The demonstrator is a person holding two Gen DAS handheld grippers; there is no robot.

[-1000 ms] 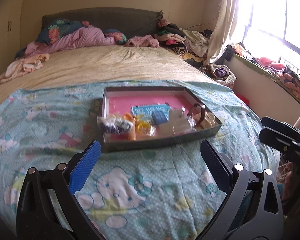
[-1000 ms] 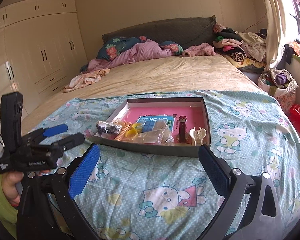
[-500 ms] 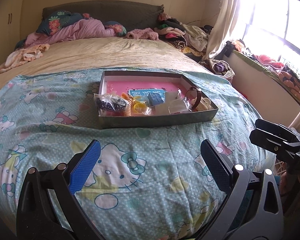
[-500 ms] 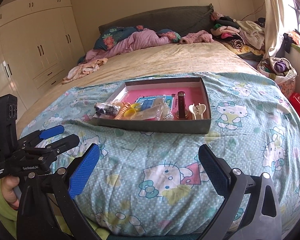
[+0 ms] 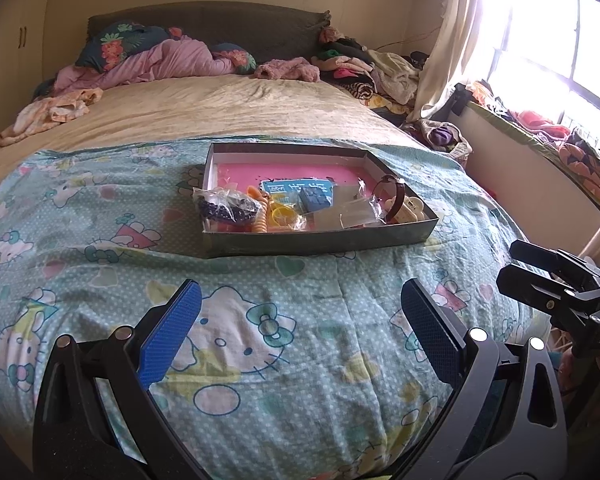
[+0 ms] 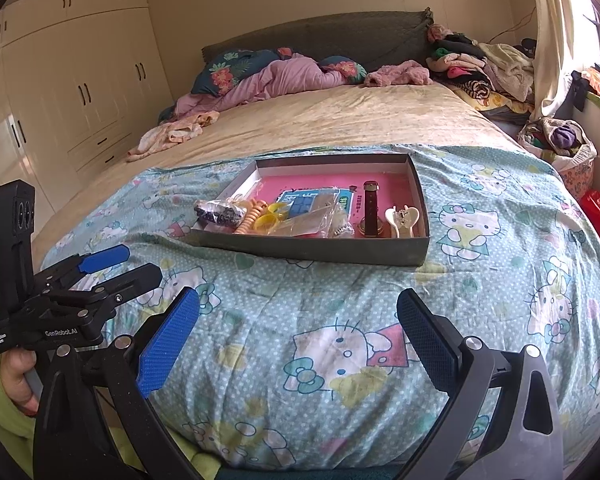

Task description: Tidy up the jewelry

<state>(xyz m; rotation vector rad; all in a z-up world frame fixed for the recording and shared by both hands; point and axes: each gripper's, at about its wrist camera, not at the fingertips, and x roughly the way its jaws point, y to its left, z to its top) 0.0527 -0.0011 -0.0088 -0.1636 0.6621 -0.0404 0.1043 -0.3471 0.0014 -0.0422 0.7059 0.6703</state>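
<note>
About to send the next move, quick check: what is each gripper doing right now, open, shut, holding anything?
Left gripper: open, holding nothing, above the blanket.
Right gripper: open, holding nothing, short of the tray.

1. A wide bed (image 6: 340,120) fills the room, with a beige sheet and a dark padded headboard (image 6: 320,36).
2. A teal cartoon-print blanket (image 6: 340,320) covers the near end of the bed.
3. Pink bedding and floral pillows (image 6: 236,68) are bunched at the headboard.
4. Cream wardrobes (image 6: 72,80) with dark handles line the left wall.
5. A pile of clothes (image 5: 364,68) sits by the right side of the headboard.
6. Bright daylight pours through a window (image 5: 548,40) on the right, beside a pale curtain (image 5: 448,40).
</note>
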